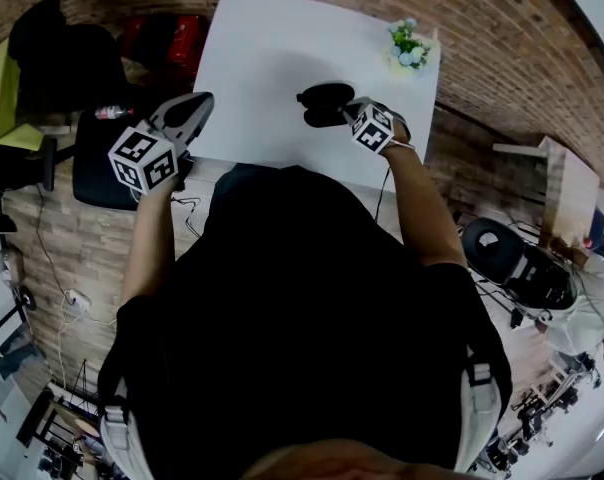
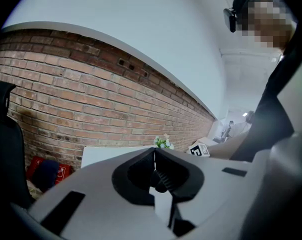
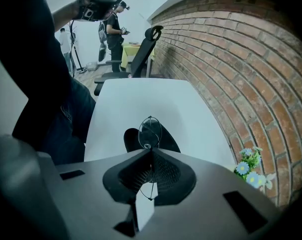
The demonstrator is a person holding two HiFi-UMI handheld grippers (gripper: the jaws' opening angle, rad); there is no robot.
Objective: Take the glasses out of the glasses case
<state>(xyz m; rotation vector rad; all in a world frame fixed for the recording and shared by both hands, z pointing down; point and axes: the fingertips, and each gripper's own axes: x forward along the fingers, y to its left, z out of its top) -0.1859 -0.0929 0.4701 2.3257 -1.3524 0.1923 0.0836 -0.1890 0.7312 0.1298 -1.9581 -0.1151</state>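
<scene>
The black glasses case [image 1: 322,103] lies open on the white table [image 1: 272,58], toward its far right. My right gripper [image 1: 350,114] hangs just over the case, pointing steeply down. In the right gripper view my right gripper [image 3: 151,151] is shut on thin wire-framed glasses [image 3: 150,130]; one round lens sticks out past the tips, above the case [image 3: 132,139]. My left gripper [image 1: 200,102] is held up beside the table's left edge, away from the case. It points toward the brick wall, and the left gripper [image 2: 154,152] is shut with nothing in it.
A small pot of flowers [image 1: 409,48] stands at the table's far right corner, also in the flowers [image 3: 249,166] of the right gripper view. A black office chair [image 1: 102,158] and red objects [image 1: 167,38] sit left of the table. People stand far off in the room.
</scene>
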